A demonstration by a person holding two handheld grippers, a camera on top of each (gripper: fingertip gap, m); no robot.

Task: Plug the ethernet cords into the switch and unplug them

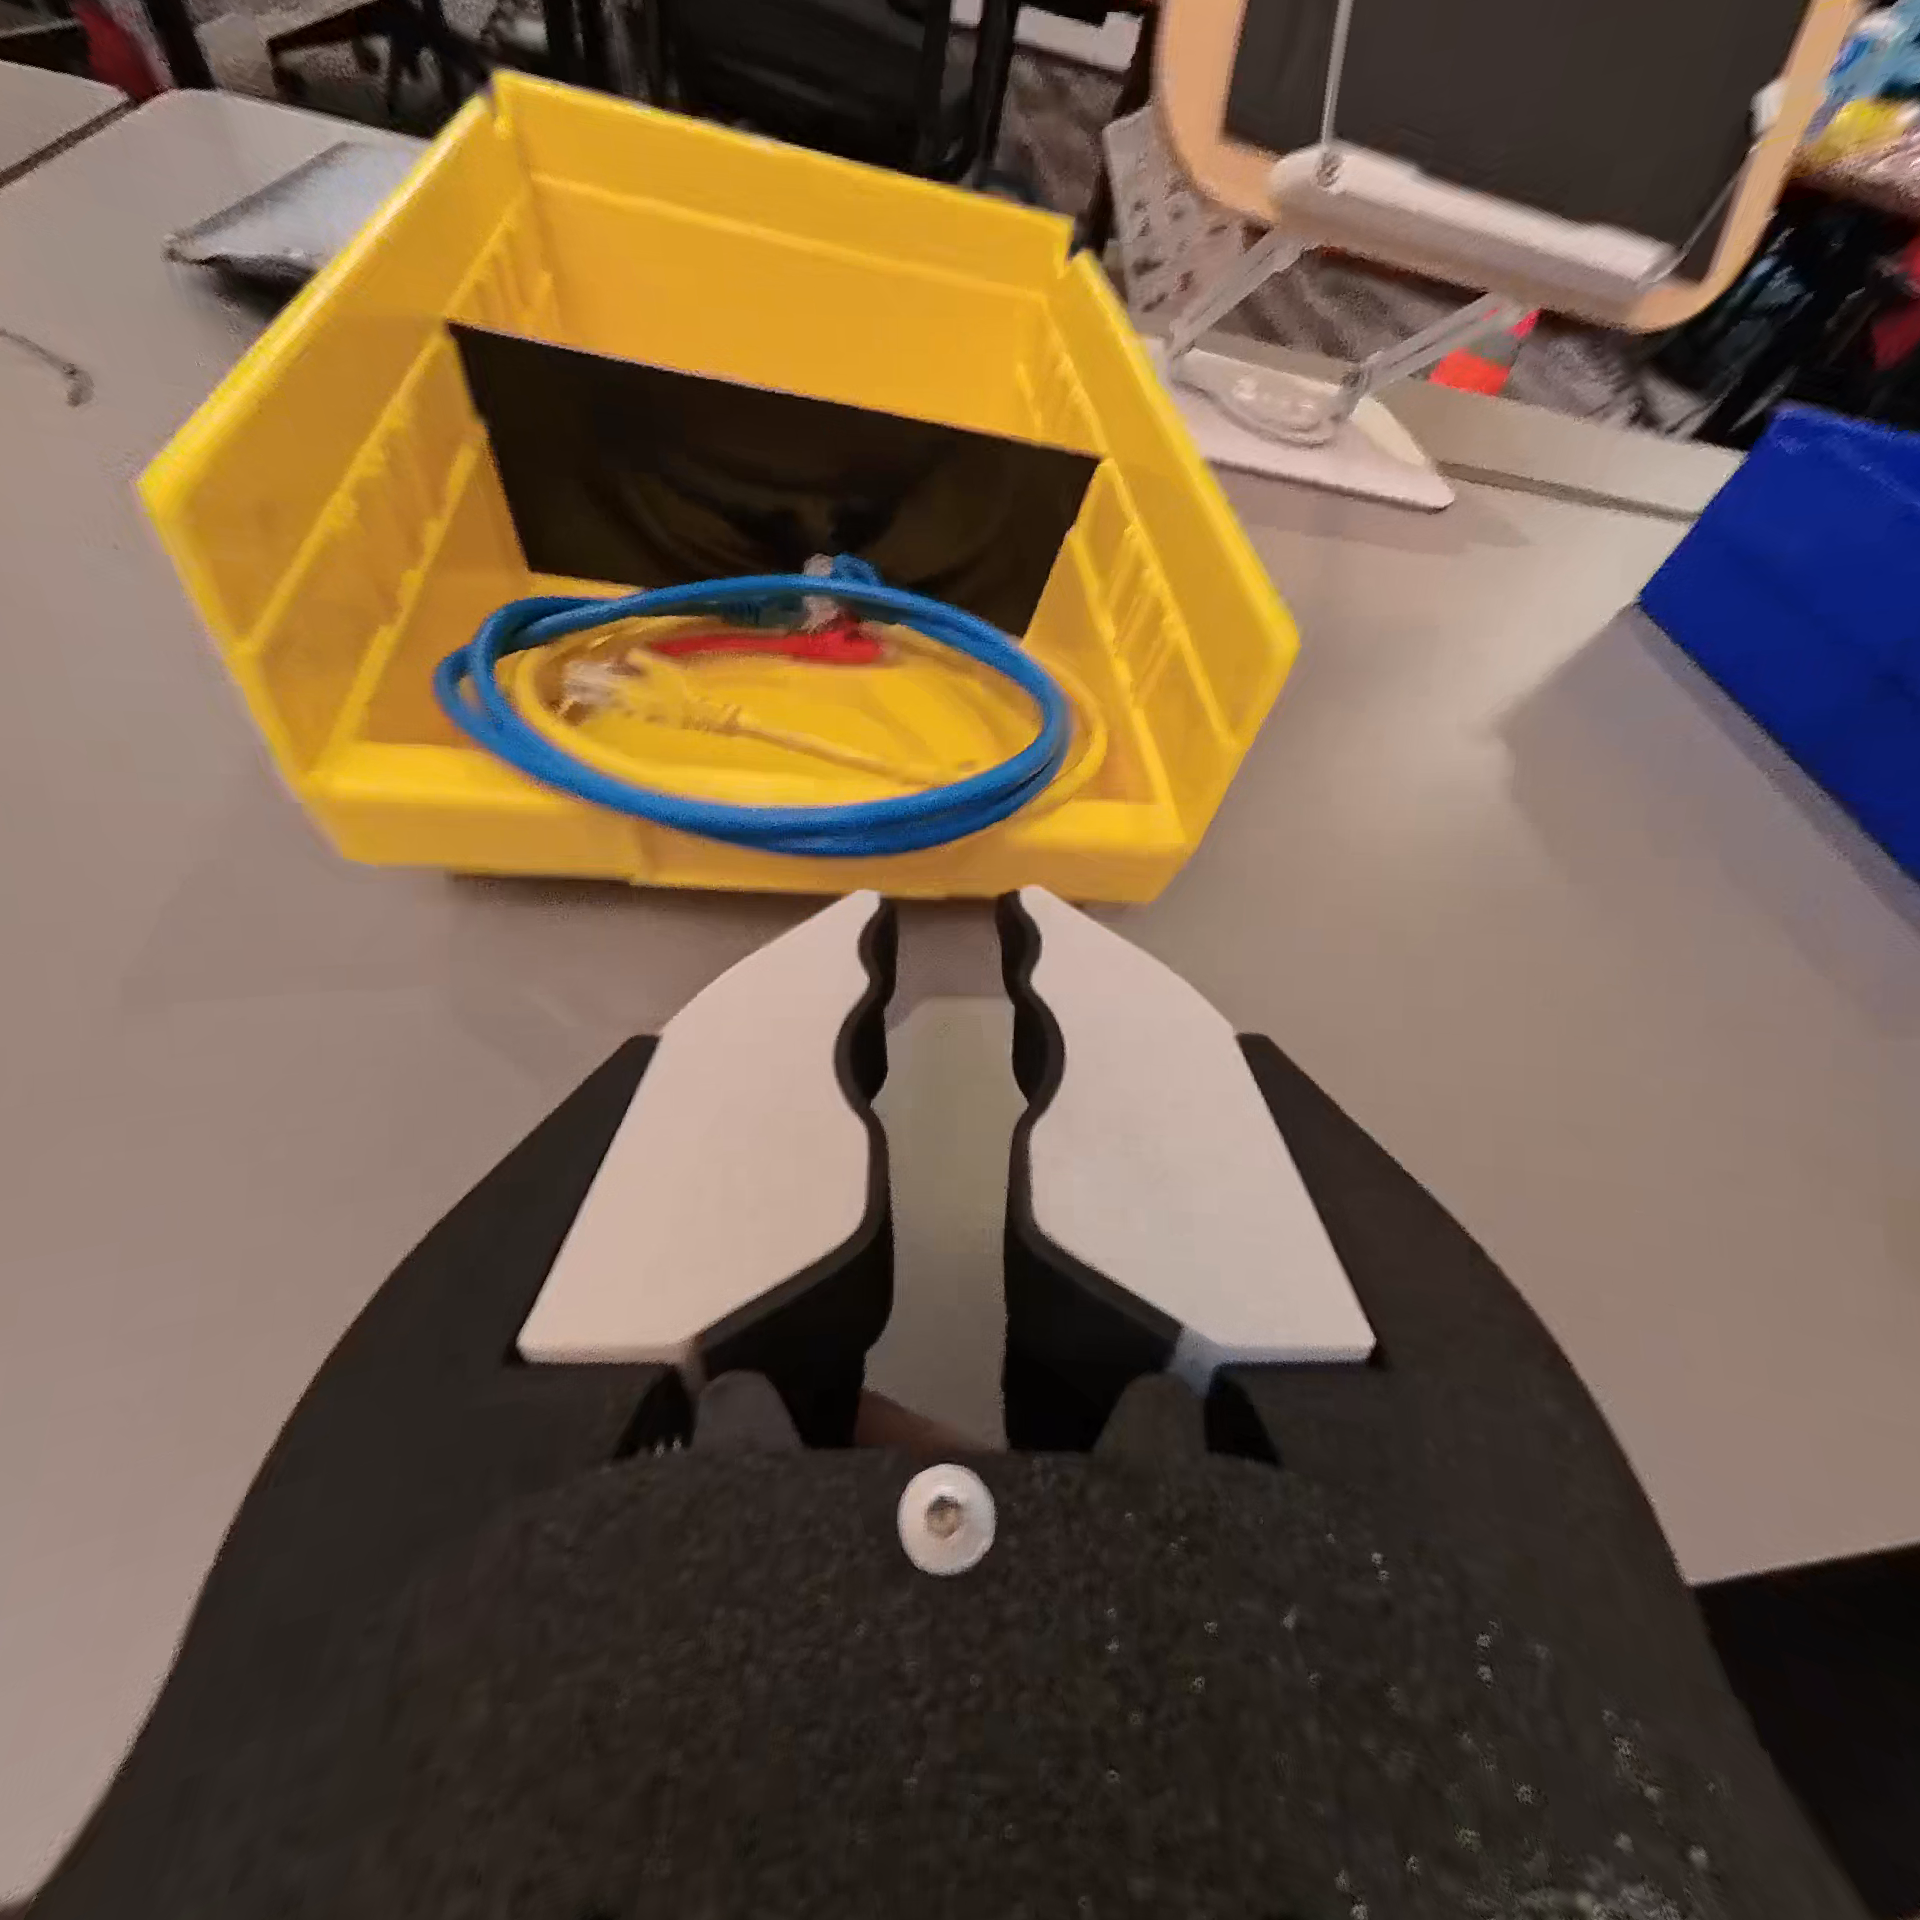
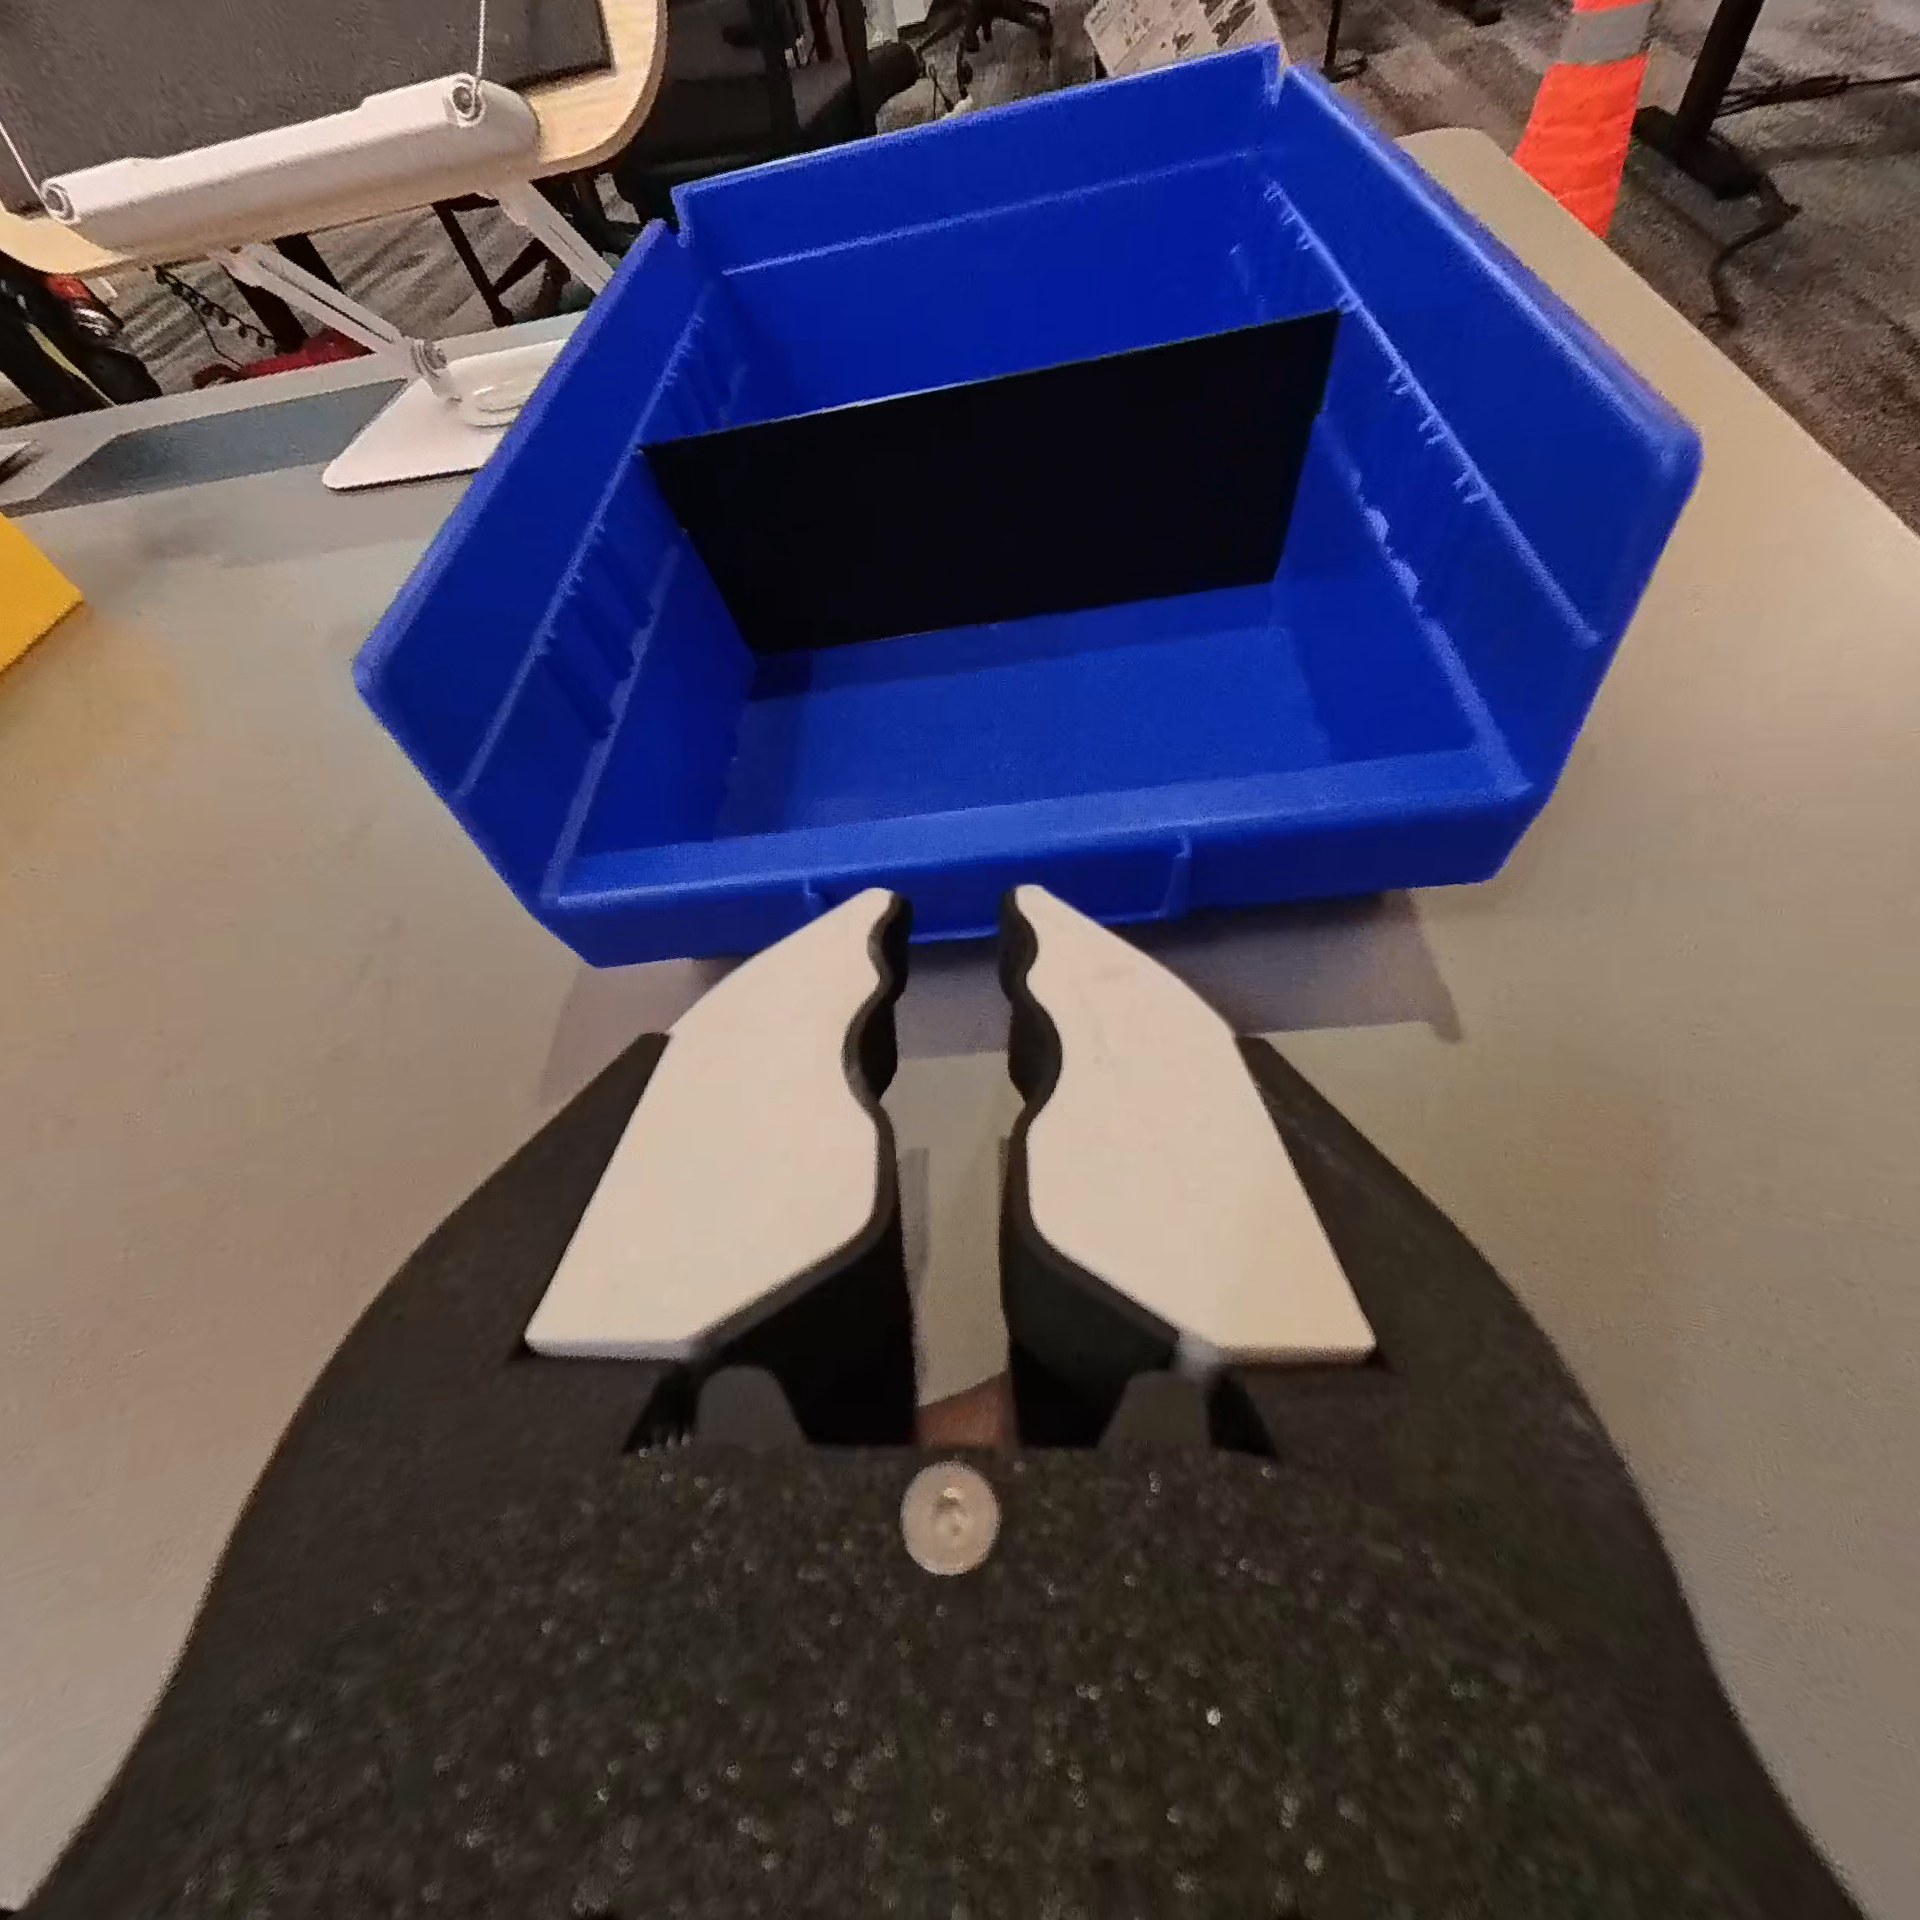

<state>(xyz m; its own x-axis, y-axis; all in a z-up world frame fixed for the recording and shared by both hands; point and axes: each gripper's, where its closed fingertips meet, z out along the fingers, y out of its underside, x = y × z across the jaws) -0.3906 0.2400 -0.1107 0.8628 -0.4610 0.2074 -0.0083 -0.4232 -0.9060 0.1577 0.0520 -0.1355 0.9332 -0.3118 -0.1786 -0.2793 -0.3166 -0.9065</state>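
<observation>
- Left wrist view: blue ethernet cord (image 1: 748,717), coiled in the front compartment of the yellow bin (image 1: 312,520), with a pale-plugged cord (image 1: 665,701) and red cord (image 1: 790,646) inside the coil.
- Left gripper (image 1: 940,914): just short of the bin's front lip, jaws slightly parted, holding nothing.
- Right gripper (image 2: 951,914): likewise parted, empty, before an empty blue bin (image 2: 1621,499).
- Switch: not in view (either camera).
- Step, judged: nothing picked up yet; next, reach over the lip and pinch a plug end.

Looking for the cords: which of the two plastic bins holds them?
The yellow plastic bin: coiled blue cable lies before its black divider. The blue plastic bin shows none.
</observation>
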